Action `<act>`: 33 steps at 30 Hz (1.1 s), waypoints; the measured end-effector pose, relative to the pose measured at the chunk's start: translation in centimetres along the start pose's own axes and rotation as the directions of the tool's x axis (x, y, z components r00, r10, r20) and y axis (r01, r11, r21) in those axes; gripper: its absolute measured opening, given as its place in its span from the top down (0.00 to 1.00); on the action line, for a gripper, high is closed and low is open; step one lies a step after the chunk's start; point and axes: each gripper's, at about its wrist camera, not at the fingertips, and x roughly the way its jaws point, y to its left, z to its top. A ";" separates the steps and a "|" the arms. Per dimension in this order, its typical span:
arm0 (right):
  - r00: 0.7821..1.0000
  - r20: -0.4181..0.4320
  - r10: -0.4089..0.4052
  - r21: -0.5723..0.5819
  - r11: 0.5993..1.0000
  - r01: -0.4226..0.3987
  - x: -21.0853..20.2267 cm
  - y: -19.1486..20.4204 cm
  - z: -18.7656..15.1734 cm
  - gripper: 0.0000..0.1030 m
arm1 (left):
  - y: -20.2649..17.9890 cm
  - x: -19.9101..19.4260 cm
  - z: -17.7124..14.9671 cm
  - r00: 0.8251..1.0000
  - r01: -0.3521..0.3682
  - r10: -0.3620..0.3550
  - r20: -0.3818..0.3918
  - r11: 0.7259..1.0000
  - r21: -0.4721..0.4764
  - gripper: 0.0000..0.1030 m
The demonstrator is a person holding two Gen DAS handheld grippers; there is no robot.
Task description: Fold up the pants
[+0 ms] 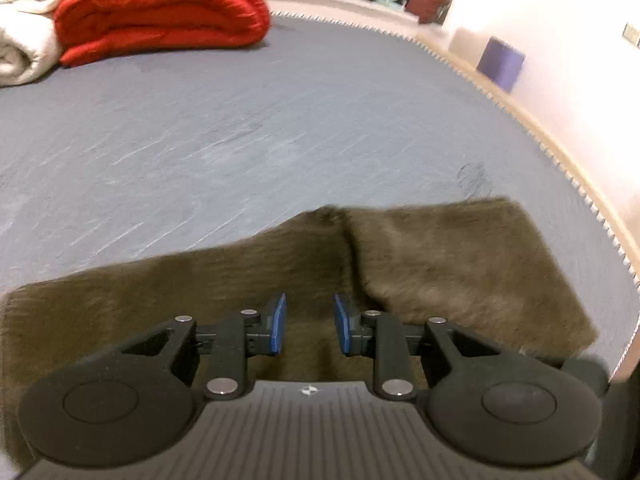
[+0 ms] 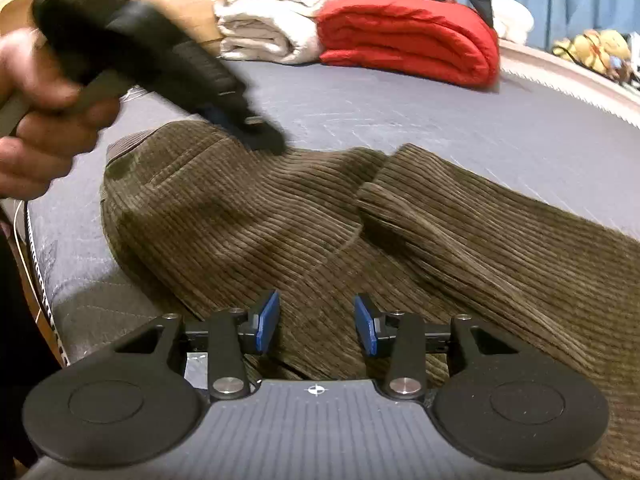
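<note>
My left gripper [image 1: 308, 322] and right gripper [image 2: 316, 324] hover jaws apart over pants [image 2: 280, 216]; only right view shows my hand [image 2: 44, 112] upper left.

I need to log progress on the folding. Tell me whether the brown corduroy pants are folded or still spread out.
Partly folded. The pants lie on the grey bed with one leg doubled over the rest, its edge crossing the fabric; no compact stack yet.

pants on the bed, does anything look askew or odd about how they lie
Yes. The brown corduroy pants are not flat: one leg overlaps the rest at an angle, leaving a raised crease mid-garment. No damage shows.
</note>
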 end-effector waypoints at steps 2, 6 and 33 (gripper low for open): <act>1.000 -0.001 0.020 -0.015 1.000 -0.020 0.0 0.4 0.2 0.57 | 0.2 1.5 -0.3 0.998 0.070 -0.069 0.007 0.996 -0.059 0.72; 0.999 -0.034 0.010 -0.084 0.996 -0.013 0.3 1.2 -0.3 0.53 | 0.2 3.1 -0.1 0.994 0.113 -0.113 0.012 0.988 -0.108 0.72; 0.995 0.032 0.099 -0.174 0.980 -0.092 -2.2 1.4 -0.8 0.78 | 3.2 8.9 3.3 0.995 0.095 -0.097 0.002 0.964 -0.249 0.82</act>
